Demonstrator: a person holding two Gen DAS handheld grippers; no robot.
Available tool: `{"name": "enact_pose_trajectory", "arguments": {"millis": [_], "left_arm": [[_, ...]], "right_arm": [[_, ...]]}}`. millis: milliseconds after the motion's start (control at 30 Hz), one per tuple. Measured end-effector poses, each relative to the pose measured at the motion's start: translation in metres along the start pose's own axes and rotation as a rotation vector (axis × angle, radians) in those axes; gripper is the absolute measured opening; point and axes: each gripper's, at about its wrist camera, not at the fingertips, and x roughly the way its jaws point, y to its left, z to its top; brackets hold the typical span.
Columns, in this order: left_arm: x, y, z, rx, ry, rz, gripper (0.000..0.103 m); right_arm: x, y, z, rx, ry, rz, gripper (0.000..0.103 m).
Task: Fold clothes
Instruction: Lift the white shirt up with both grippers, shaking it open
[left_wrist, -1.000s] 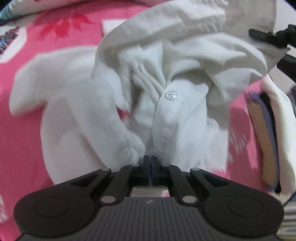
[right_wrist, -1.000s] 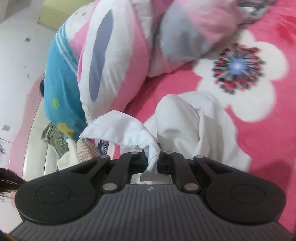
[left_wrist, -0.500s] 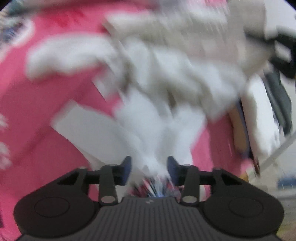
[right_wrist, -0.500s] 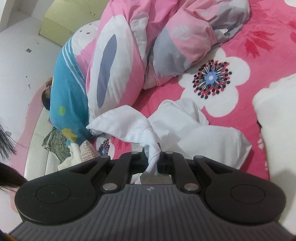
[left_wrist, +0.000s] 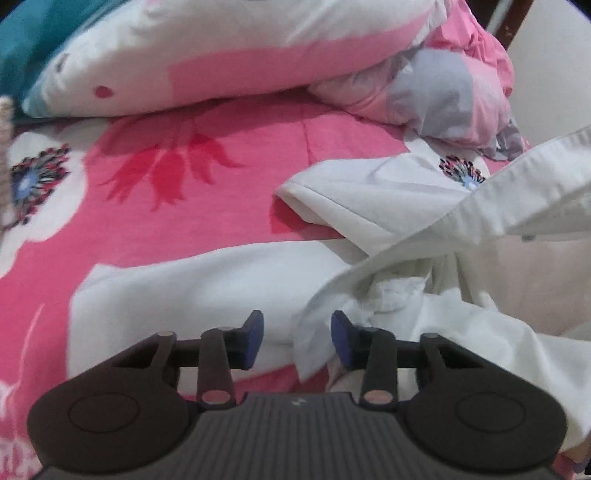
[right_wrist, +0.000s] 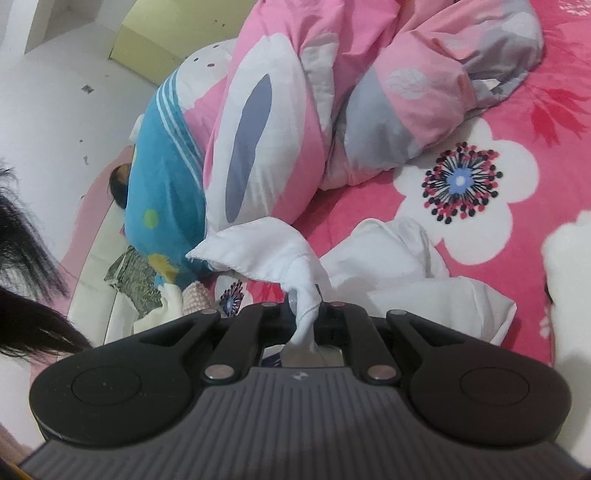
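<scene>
A white shirt (left_wrist: 399, 206) lies crumpled on the pink flowered bedspread (left_wrist: 207, 192), filling the right half of the left wrist view. My left gripper (left_wrist: 297, 334) hangs open just above the bed, blue pads apart, with a fold of the shirt's edge lying loosely between them. In the right wrist view my right gripper (right_wrist: 304, 314) is shut on a bunched corner of the white shirt (right_wrist: 402, 266), which rises from the jaws into a puffed flap; the rest of the shirt trails down onto the bed to the right.
A bundled pink, white and grey duvet (right_wrist: 332, 110) and a blue patterned pillow (right_wrist: 166, 177) sit at the far side of the bed. Dark hair (right_wrist: 22, 295) shows at the left edge. A white wall (right_wrist: 55, 92) lies beyond.
My left gripper has opened and let go of the shirt's buttoned front, then swung away over the bed. My right gripper has kept its hold and lifted, showing more bedspread.
</scene>
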Motion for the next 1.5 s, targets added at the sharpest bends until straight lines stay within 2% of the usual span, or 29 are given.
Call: {"name": "enact_pose_trajectory", "arguments": {"millis": [67, 333, 400, 433, 567, 667, 733, 833, 1000, 1133, 1333, 1500], "left_arm": [[0.011, -0.002, 0.003, 0.008, 0.022, -0.01, 0.027], [0.037, -0.01, 0.012, 0.045, 0.035, -0.044, 0.028], [0.038, -0.014, 0.012, 0.061, 0.029, -0.043, 0.014], [0.038, -0.016, 0.012, 0.069, 0.022, -0.032, 0.002], [0.017, -0.026, 0.014, 0.08, -0.048, 0.076, 0.001], [-0.031, -0.021, 0.026, 0.02, -0.133, 0.15, 0.001], [-0.076, -0.021, 0.034, 0.021, -0.205, 0.169, 0.001], [-0.144, -0.022, 0.046, 0.023, -0.313, 0.198, 0.001], [-0.258, -0.024, 0.065, 0.027, -0.493, 0.246, 0.002], [-0.349, -0.025, 0.081, 0.029, -0.638, 0.283, 0.002], [-0.473, -0.039, 0.069, 0.074, -0.797, 0.262, 0.002], [-0.544, -0.05, 0.049, 0.094, -0.885, 0.261, 0.002]], "right_arm": [[0.004, -0.002, 0.005, -0.004, 0.012, 0.009, 0.003], [0.014, -0.009, 0.017, -0.017, 0.039, 0.053, 0.003], [0.015, -0.011, 0.018, -0.019, 0.036, 0.052, 0.003], [0.015, -0.013, 0.018, -0.02, 0.035, 0.049, 0.003], [0.015, -0.016, 0.019, -0.024, 0.021, -0.003, 0.003], [0.009, -0.009, 0.021, -0.057, -0.01, -0.052, 0.003], [0.002, 0.006, 0.022, -0.111, -0.034, -0.076, 0.003], [-0.012, 0.032, 0.027, -0.168, -0.085, -0.066, 0.003], [-0.046, 0.09, 0.038, -0.239, -0.184, 0.011, 0.003], [-0.09, 0.144, 0.046, -0.307, -0.264, 0.083, 0.003], [-0.167, 0.22, 0.043, -0.411, -0.341, 0.181, 0.003], [-0.229, 0.27, 0.026, -0.475, -0.385, 0.236, 0.003]]}}
